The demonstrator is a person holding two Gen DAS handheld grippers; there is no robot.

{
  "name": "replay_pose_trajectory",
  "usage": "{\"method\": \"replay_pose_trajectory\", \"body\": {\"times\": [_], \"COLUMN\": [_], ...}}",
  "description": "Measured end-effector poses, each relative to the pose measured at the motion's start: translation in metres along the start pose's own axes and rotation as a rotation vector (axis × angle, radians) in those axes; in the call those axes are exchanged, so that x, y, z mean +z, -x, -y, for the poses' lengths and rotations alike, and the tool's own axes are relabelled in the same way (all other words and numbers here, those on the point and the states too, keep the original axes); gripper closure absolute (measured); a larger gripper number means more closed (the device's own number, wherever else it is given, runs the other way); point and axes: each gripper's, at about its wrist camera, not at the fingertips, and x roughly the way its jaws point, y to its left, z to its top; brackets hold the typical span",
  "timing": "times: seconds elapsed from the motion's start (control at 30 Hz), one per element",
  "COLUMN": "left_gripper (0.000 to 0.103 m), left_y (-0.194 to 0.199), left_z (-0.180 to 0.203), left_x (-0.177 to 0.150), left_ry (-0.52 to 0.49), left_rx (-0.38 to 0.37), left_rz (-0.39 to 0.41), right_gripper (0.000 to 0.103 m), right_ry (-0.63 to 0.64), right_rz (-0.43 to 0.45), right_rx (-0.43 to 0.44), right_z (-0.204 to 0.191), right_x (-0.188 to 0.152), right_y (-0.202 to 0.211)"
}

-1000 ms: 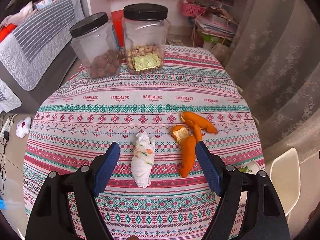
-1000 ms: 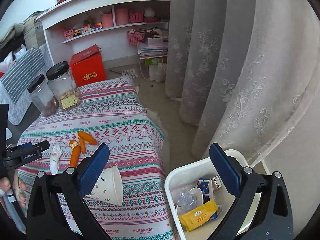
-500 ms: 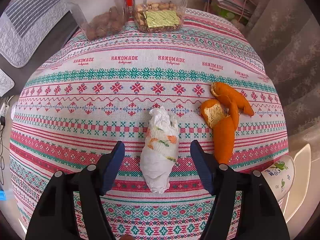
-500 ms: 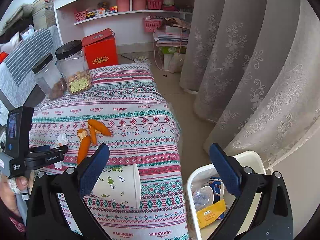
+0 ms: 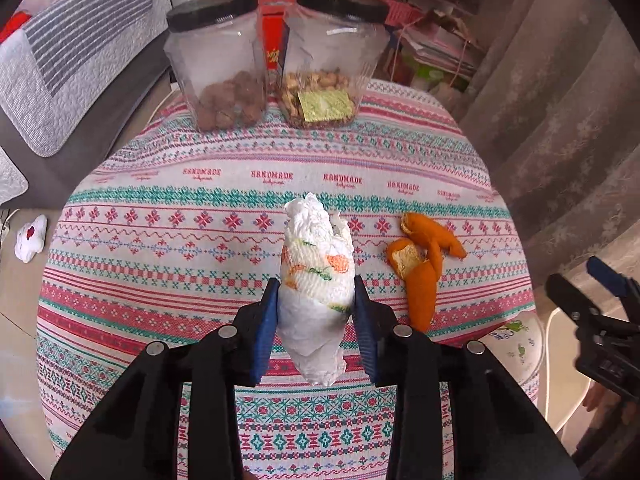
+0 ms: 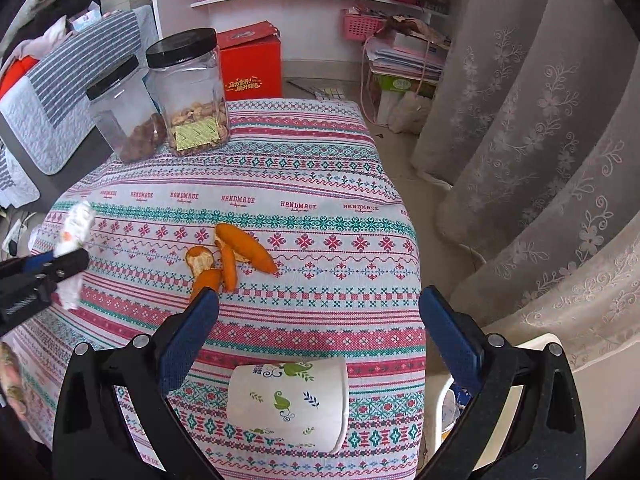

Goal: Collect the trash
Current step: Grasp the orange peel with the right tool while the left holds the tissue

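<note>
A crumpled white tissue (image 5: pixel 316 292) with orange and green print sits between the blue pads of my left gripper (image 5: pixel 315 304). The jaws are closing and both pads press its sides. In the right wrist view the tissue (image 6: pixel 76 228) sticks up out of the left gripper (image 6: pixel 60 264) above the tablecloth. Orange peels (image 5: pixel 424 264) (image 6: pixel 228 258) lie on the cloth to the tissue's right. A paper cup (image 6: pixel 288 400) (image 5: pixel 516 344) with green leaf print lies on its side near the table's front edge. My right gripper (image 6: pixel 318 320) (image 5: pixel 576 276) hangs open just above it, holding nothing.
Two clear jars with black lids (image 5: pixel 218 64) (image 5: pixel 336 60) stand at the far edge of the patterned tablecloth (image 6: pixel 320 184). A white bin (image 6: pixel 536 342) with trash in it stands on the floor to the table's right. Curtains (image 6: pixel 540 140) hang close behind the bin.
My left gripper came down around the tissue, its jaws narrowed onto it, and the tissue rose off the cloth. My right gripper swung left and down from over the bin to over the cup.
</note>
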Motion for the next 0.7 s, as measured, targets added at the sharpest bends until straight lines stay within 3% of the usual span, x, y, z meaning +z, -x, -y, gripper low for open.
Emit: {"method": "replay_pose_trajectory", "body": {"times": [0.2, 0.37, 0.7], "left_gripper": [0.067, 0.067, 0.067], "left_y": [0.046, 0.056, 0.044], "left_z": [-0.032, -0.046, -0.060], "left_x": [0.008, 0.013, 0.011], "left_ry": [0.080, 0.116, 0.136], "left_rx": [-0.054, -0.070, -0.052], "left_rz": [0.073, 0.089, 0.056], "right_gripper": [0.007, 0.022, 0.035], "right_ry": [0.002, 0.062, 0.128], "right_rz": [-0.150, -0.292, -0.358], "right_rx": [0.103, 0.161, 0.168], "right_z": [-0.018, -0.038, -0.051], "right_x": [0.028, 0.049, 0.055], "right_y": [-0.053, -0.094, -0.130]}}
